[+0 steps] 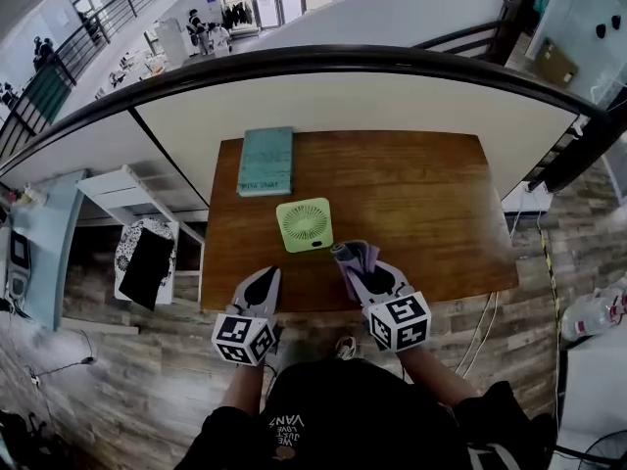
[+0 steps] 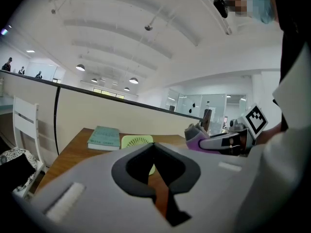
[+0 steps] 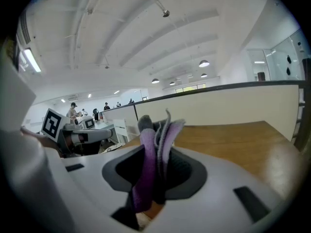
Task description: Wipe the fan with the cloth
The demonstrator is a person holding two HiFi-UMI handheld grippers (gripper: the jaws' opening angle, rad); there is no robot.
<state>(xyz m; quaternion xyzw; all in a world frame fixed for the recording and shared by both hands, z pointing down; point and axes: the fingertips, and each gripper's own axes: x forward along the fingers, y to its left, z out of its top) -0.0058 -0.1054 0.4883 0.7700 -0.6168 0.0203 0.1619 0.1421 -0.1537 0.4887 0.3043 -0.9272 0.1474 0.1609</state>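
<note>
On the wooden surface [image 1: 421,204], the little green fan [image 1: 305,224] is lying flat with its grille facing up, roughly in the middle and a bit toward the near edge. Just behind it there's a teal book [image 1: 266,161], also flat.

The right gripper [image 1: 364,274] is clamped on the cloth [image 1: 353,255], a purple and grey bunch. In the right gripper view you can see the folds of the cloth [image 3: 155,144] pinched between the jaws of the right gripper [image 3: 155,174] and poking up past the tips. From the head view the cloth sits right next to the fan's near right corner, but I honestly can't tell if it's touching it.

The left gripper [image 1: 266,274] hovers over the near edge, to the left of the fan's front side. Its own view shows the left gripper [image 2: 154,149] with jaws pressed together and nothing between them, and the fan [image 2: 137,141] and book [image 2: 104,138] just beyond.

Off to the left there's a white chair [image 1: 127,189] on the floor.
</note>
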